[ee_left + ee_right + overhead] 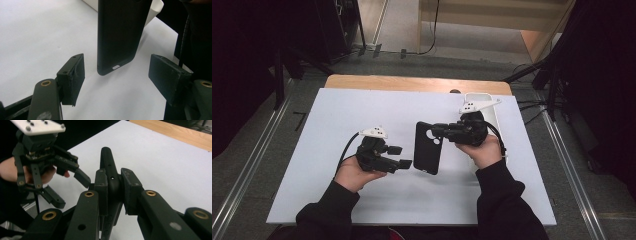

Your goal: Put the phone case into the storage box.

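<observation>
My right gripper (435,131) pinches the black phone case (428,148) edge; left gripper (404,156) spread wide, case's bottom edge between its fingers, untouched; white tray (492,107) behind.

claws (404,156) (436,131): black, brass screws | top plates: white, three-cornered | cables: black | sleeves (504,200): black

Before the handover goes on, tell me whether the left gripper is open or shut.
Open. The left gripper has its jaws spread wide, apart from the black phone case whose end hangs between them; the right gripper clamps that case.
</observation>
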Tool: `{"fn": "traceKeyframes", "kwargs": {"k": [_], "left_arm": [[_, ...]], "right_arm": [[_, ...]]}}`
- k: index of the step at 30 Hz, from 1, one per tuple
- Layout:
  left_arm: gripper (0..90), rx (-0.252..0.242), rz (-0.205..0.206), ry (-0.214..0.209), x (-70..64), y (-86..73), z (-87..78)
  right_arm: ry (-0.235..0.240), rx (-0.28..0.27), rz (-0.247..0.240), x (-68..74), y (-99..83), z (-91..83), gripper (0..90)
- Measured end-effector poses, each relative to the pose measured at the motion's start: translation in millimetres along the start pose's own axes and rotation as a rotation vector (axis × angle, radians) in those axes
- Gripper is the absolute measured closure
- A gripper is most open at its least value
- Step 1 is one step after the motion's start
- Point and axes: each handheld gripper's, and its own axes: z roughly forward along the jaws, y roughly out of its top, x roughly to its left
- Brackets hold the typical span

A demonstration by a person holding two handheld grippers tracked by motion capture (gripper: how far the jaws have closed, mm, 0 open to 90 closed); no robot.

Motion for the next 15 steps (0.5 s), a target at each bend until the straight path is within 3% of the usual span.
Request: {"fn": "traceKeyframes", "kwargs": {"k": [3,9,15], "left_arm": [[28.8,-0.001,0.008,-0.010,0.8,1.4,-3.7],[28.7,-0.004,0.020,-0.005,0.8,4.5,-8.5],[28.6,0.013,0.037,-0.031,-0.3,7.5,-12.2]], "right_arm": [[0.012,0.008,-0.041,2.3,-0.2,0.6,74.6],[0.067,0.017,-0.056,2.2,-0.5,0.6,74.5],[0.105,0.042,-0.088,4.1,-0.7,2.3,74.5]]}}
